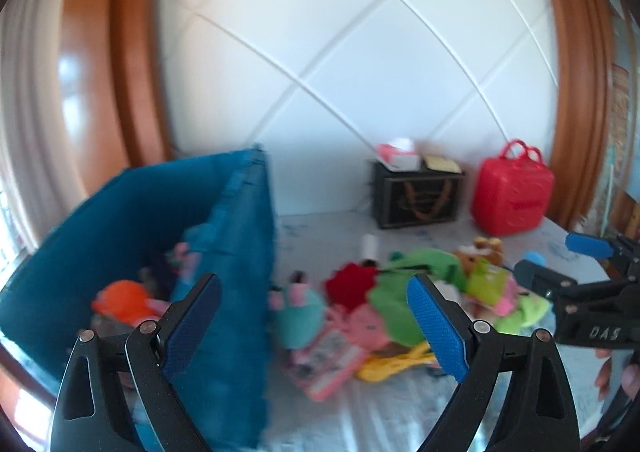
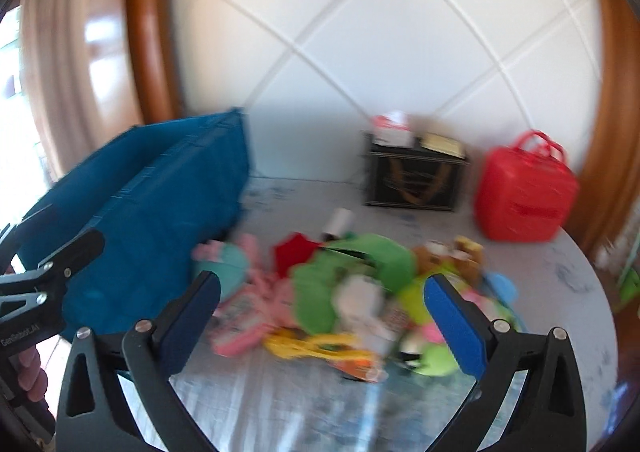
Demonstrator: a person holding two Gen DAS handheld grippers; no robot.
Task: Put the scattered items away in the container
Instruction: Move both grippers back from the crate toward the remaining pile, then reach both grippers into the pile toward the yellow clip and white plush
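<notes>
Seemingly between picks, the left tongs (image 1: 314, 316) hung spread and empty beside the blue container (image 1: 160, 212), toys already inside. Rightward, the right tongs (image 2: 322, 318) gaped empty over the toy pile (image 2: 348, 292) on the bed (image 2: 560, 272); best pinch one top toy.

Your left gripper (image 1: 314, 322) has black plastic arms with triangular cut-outs, silver round screws at the joints, and textured blue pads (image 1: 438, 326) lining the fingers. Your right gripper (image 2: 322, 326) is built the same: black frame, silver screws, blue pads (image 2: 454, 326). White lettering marks each gripper's side. Bare skin of your fingers shows at each handle.
</notes>
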